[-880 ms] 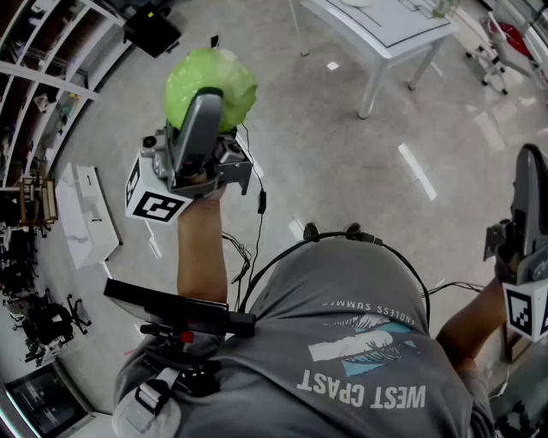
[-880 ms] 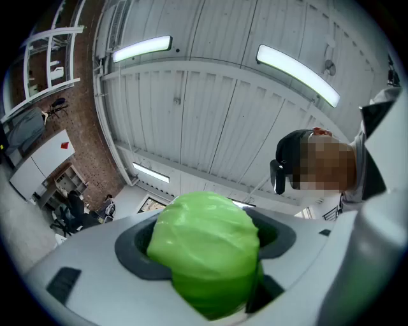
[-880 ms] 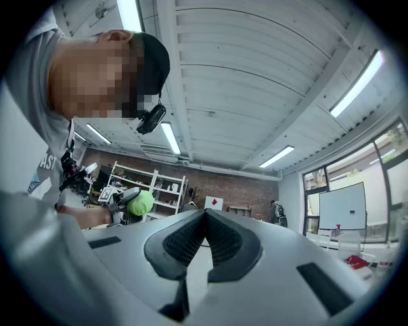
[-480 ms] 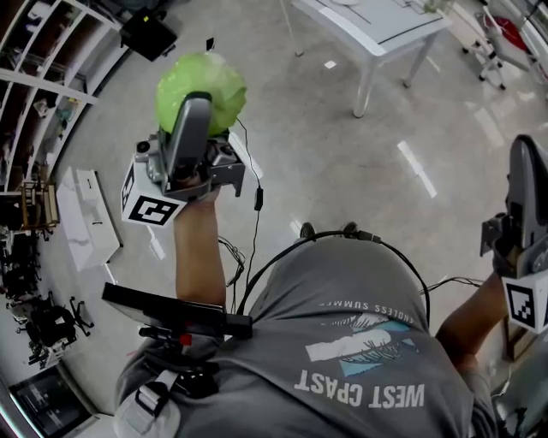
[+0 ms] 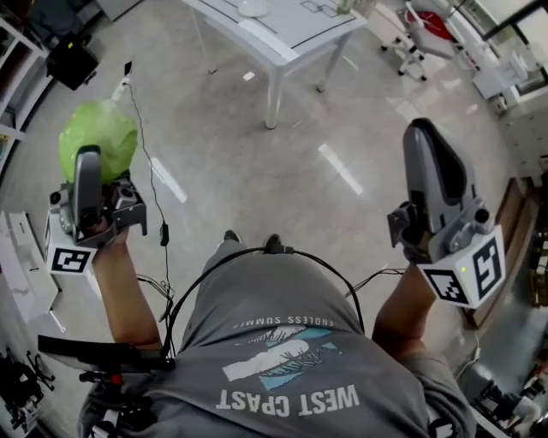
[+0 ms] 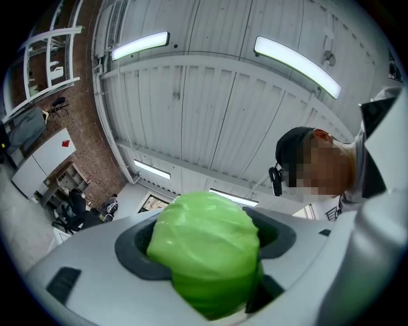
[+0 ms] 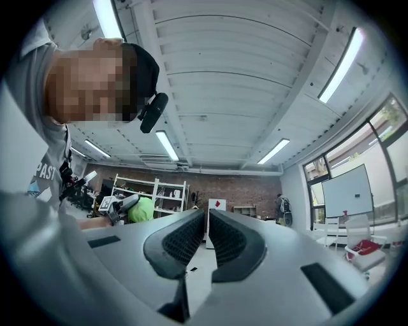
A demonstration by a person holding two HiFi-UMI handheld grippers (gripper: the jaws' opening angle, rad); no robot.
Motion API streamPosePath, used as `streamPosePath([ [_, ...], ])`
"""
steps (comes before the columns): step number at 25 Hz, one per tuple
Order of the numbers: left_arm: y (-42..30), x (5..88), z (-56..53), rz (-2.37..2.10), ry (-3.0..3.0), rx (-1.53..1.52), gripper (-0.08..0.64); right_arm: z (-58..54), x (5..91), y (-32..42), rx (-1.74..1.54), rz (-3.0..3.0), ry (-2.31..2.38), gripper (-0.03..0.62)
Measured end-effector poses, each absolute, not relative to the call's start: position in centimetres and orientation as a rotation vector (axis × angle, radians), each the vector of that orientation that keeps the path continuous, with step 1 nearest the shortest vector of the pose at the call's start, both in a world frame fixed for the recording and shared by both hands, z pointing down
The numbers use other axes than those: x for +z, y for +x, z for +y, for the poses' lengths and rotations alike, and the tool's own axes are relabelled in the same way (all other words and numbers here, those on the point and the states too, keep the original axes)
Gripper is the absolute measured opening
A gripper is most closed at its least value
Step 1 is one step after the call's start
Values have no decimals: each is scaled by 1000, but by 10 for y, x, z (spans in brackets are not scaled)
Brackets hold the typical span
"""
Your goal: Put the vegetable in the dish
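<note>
A round green cabbage [image 5: 97,141] sits between the jaws of my left gripper [image 5: 92,161], held up in the air at the left of the head view. In the left gripper view the cabbage [image 6: 207,245] fills the gap, and both dark pads press on its sides. My right gripper [image 5: 425,137] is raised at the right, shut, with nothing in it; its pads [image 7: 185,239] almost meet. From the right gripper view the cabbage [image 7: 141,209] shows small and far off. On the white table [image 5: 282,38] a white round thing [image 5: 254,7] stands at the picture's top edge.
The person stands on a glossy grey floor. A black cable [image 5: 154,188] trails across it from a black box [image 5: 73,60] at the far left. Chairs [image 5: 419,26] stand at the top right, and white boards [image 5: 21,265] lie at the left edge.
The head view has swung: the table now lies ahead at the top centre. The left gripper with the cabbage sits further left and lower; the right gripper has come fully into view.
</note>
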State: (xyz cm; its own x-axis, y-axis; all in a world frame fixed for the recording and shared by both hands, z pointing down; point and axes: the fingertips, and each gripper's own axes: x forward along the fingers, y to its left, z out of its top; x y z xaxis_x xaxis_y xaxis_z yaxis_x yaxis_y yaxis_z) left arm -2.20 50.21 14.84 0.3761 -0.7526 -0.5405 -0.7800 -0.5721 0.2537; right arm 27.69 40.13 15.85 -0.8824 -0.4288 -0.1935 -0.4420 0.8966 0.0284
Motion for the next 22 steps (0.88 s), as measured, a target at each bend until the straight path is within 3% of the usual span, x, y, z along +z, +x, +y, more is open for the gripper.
streamPosePath([
  [7, -22, 107, 480, 1366, -2594, 1064, 347, 390, 111, 281, 118, 2914, -735, 8],
  [22, -106, 128, 390, 1234, -2709, 1033, 347, 331, 109, 172, 254, 2931, -877, 8],
])
